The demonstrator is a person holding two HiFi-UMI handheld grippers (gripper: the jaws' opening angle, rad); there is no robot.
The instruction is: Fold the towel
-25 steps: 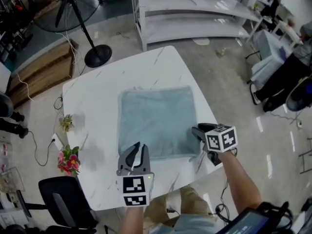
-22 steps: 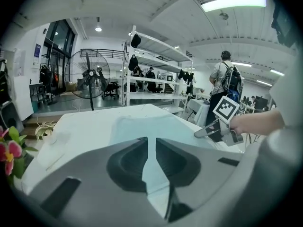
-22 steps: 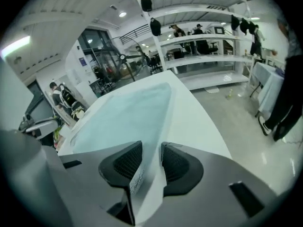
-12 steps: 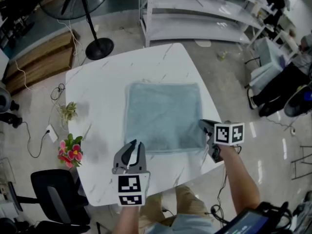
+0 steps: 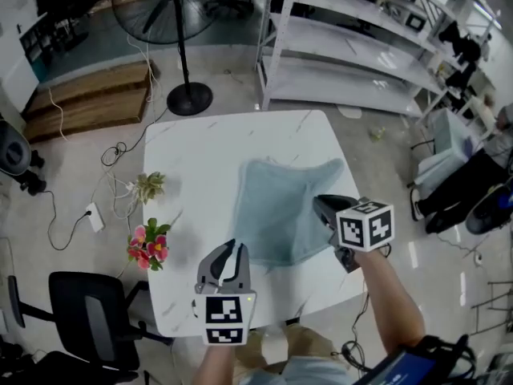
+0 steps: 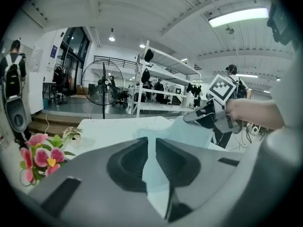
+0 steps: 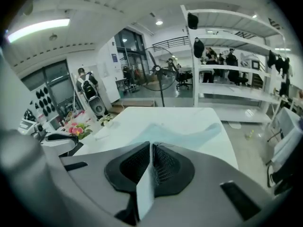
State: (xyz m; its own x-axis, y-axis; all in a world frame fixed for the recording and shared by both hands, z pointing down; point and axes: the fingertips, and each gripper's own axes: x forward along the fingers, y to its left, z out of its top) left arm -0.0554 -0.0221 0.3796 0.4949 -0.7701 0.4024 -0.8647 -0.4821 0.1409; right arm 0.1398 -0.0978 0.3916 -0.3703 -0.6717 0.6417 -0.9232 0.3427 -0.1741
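Note:
A pale blue towel (image 5: 280,207) lies on the white table (image 5: 192,159), with its near right part raised off the top. My right gripper (image 5: 322,208) is shut on the towel's near right corner. Its jaws have just been closing, and a strip of cloth (image 7: 144,188) hangs between them. At the towel's near left corner, my left gripper (image 5: 230,251) has its jaws drawn close with pale cloth (image 6: 152,174) caught in the narrow gap. The left gripper view shows the right gripper (image 6: 194,117) holding the towel (image 6: 189,129) up.
Pink flowers (image 5: 148,247) and a small plant (image 5: 148,187) stand at the table's left edge. A fan on a stand (image 5: 188,99) and white shelving (image 5: 361,54) are beyond the table. A black chair (image 5: 88,319) sits at the near left.
The right gripper has shut on the towel's near right corner and risen with it, so that side has left the table. The left gripper has shifted a little and risen slightly.

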